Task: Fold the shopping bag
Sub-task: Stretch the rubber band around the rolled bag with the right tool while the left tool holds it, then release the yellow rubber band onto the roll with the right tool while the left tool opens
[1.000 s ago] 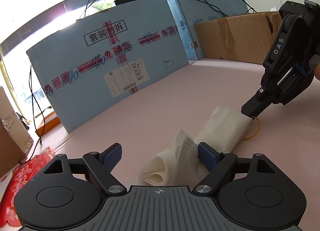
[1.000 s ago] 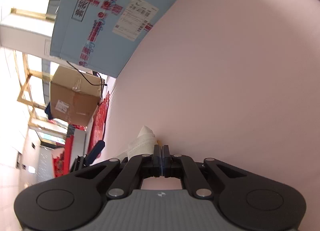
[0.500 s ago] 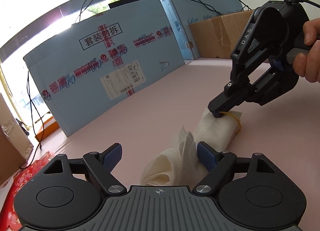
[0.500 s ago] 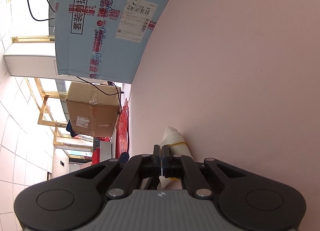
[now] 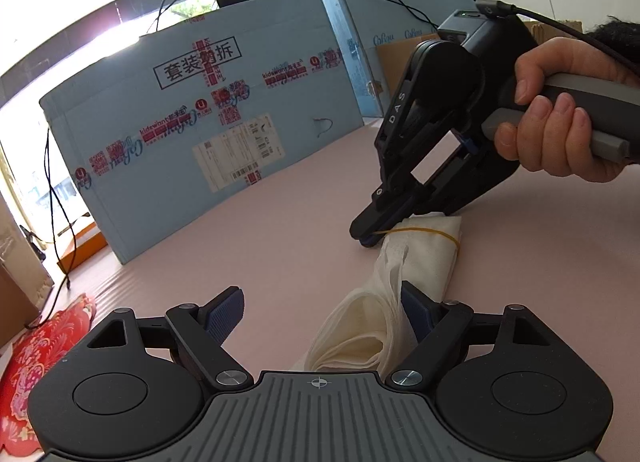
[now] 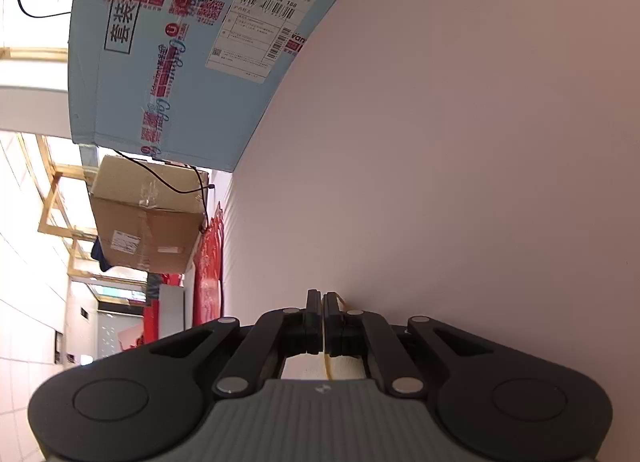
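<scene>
On the pink table (image 5: 280,246), from left to right: the left gripper (image 5: 322,312) is held with fingers wide apart, the near end of the rolled white shopping bag (image 5: 404,270) lying loose between them, gripped by neither. Further right, the right gripper (image 5: 366,238) is seen with fingers pressed together on a yellow rubber band (image 5: 424,231), stretched over the far end of the bag.

Risks, as judged: the band may slip from the thin pinch and snap back, or be overstretched and break; with the near end unheld, the roll may be dragged or unfurled.

Writing: the blue box (image 5: 208,134) is marked "套装勿拆" and "kidswant", with a barcoded shipping label; "K24 188" is read in the right wrist view. "DAS" is printed on the right gripper
</scene>
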Available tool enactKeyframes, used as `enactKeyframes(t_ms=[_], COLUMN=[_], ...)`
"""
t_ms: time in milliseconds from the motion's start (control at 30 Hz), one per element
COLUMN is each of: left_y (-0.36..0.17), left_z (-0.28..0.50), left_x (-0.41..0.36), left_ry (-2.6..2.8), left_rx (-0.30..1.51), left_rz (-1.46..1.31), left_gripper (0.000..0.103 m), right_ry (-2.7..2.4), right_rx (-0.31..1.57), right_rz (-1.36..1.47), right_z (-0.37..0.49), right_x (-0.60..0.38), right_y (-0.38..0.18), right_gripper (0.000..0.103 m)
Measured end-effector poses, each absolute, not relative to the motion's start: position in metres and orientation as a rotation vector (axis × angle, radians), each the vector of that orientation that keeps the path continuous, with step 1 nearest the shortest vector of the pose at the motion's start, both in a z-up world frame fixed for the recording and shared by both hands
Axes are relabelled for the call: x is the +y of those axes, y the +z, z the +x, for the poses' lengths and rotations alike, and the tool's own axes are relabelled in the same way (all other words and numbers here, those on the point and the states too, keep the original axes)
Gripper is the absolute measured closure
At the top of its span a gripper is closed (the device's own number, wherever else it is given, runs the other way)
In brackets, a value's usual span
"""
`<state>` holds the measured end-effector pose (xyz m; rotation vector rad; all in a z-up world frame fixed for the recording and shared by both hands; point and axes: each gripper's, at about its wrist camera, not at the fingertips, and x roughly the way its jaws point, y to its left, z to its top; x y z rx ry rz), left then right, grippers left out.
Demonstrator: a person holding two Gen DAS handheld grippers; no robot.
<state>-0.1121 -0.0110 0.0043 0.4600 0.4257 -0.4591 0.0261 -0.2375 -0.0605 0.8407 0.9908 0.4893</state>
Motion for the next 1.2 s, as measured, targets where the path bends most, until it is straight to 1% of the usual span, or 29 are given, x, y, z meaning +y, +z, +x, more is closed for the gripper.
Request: enactKeyframes(t_ms=[100, 133, 200, 233, 267, 300, 367, 433, 467, 533, 567, 600, 633, 667, 767, 833, 900, 933, 967, 1000, 1033, 1100, 1167, 1200], left_y=[0.003, 0.003, 0.004, 0.004, 0.004, 0.004, 0.005, 0.006, 0.006, 0.007, 0.008, 0.008, 0.009, 0.009, 0.011, 0.013, 0.015, 0.016, 0.018, 0.019, 0.020, 0.021, 0.021, 0.020], left_z=[-0.111, -0.111, -0.112, -0.112, -0.112, -0.112, -0.111, -0.109, -0.108, -0.108, -0.108, -0.108, -0.107, -0.107, -0.108, -0.108, -0.108, -0.109, -0.111, -0.113, -0.116, -0.118, -0.120, -0.119], left_x=[-0.011, -0.011, -0.011, -0.011, -0.011, -0.011, -0.009, -0.006, -0.006, -0.005, -0.004, -0.004, -0.003, -0.002, 0.000, 0.002, 0.006, 0.008, 0.012, 0.017, 0.024, 0.036, 0.046, 0.047], left_ry=[-0.464, -0.465, -0.466, -0.466, -0.466, -0.466, -0.468, -0.476, -0.476, -0.479, -0.481, -0.482, -0.483, -0.485, -0.493, -0.497, -0.496, -0.490, -0.481, -0.470, -0.455, -0.445, -0.428, -0.414], left_rx=[0.430, 0.431, 0.431, 0.431, 0.431, 0.432, 0.437, 0.447, 0.449, 0.450, 0.452, 0.453, 0.455, 0.457, 0.458, 0.460, 0.464, 0.466, 0.467, 0.470, 0.475, 0.483, 0.492, 0.493], left_rz=[0.454, 0.452, 0.450, 0.450, 0.449, 0.446, 0.434, 0.413, 0.411, 0.406, 0.402, 0.398, 0.393, 0.389, 0.377, 0.366, 0.347, 0.340, 0.330, 0.316, 0.294, 0.251, 0.216, 0.217], left_gripper=[0.019, 0.019, 0.019, 0.019, 0.019, 0.019, 0.018, 0.018, 0.017, 0.017, 0.017, 0.017, 0.017, 0.017, 0.017, 0.017, 0.017, 0.017, 0.017, 0.017, 0.017, 0.016, 0.013, 0.012], right_ry=[0.525, 0.536, 0.583, 0.609, 0.627, 0.636, 0.695, 0.719, 0.712, 0.692, 0.687, 0.683, 0.679, 0.666, 0.644, 0.601, 0.567, 0.569, 0.584, 0.602, 0.631, 0.678, 0.701, 0.709], right_rx=[1.052, 1.072, 1.121, 1.158, 1.140, 1.136, 1.174, 1.176, 1.165, 1.151, 1.145, 1.138, 1.131, 1.129, 1.010, 0.941, 0.886, 0.887, 0.907, 0.929, 0.946, 0.923, 0.923, 0.923], right_rz=[0.728, 0.661, 0.515, 0.446, 0.317, 0.268, 0.248, 0.243, 0.250, 0.299, 0.312, 0.317, 0.323, 0.294, 0.222, 0.200, 0.169, 0.153, 0.168, 0.190, 0.232, 0.267, 0.282, 0.282], right_z=[0.038, 0.041, 0.041, 0.038, 0.029, 0.024, 0.012, -0.003, -0.008, -0.016, -0.021, -0.025, -0.029, -0.035, -0.048, -0.042, -0.032, -0.025, -0.020, -0.015, -0.014, -0.026, -0.042, -0.050], right_x=[-0.225, -0.216, -0.194, -0.179, -0.159, -0.151, -0.136, -0.129, -0.131, -0.142, -0.147, -0.153, -0.158, -0.162, -0.178, -0.188, -0.197, -0.199, -0.199, -0.200, -0.203, -0.210, -0.213, -0.214], right_y=[-0.052, -0.045, -0.034, -0.032, -0.024, -0.021, -0.018, -0.017, -0.015, -0.010, -0.006, 0.000, 0.005, 0.013, 0.033, 0.032, 0.022, 0.012, 0.001, -0.010, -0.020, -0.026, -0.026, -0.026], right_gripper=[0.100, 0.097, 0.097, 0.090, 0.087, 0.087, 0.087, 0.075, 0.073, 0.074, 0.073, 0.070, 0.056, 0.049, 0.046, 0.046, 0.049, 0.056, 0.067, 0.073, 0.073, 0.078, 0.082, 0.082])
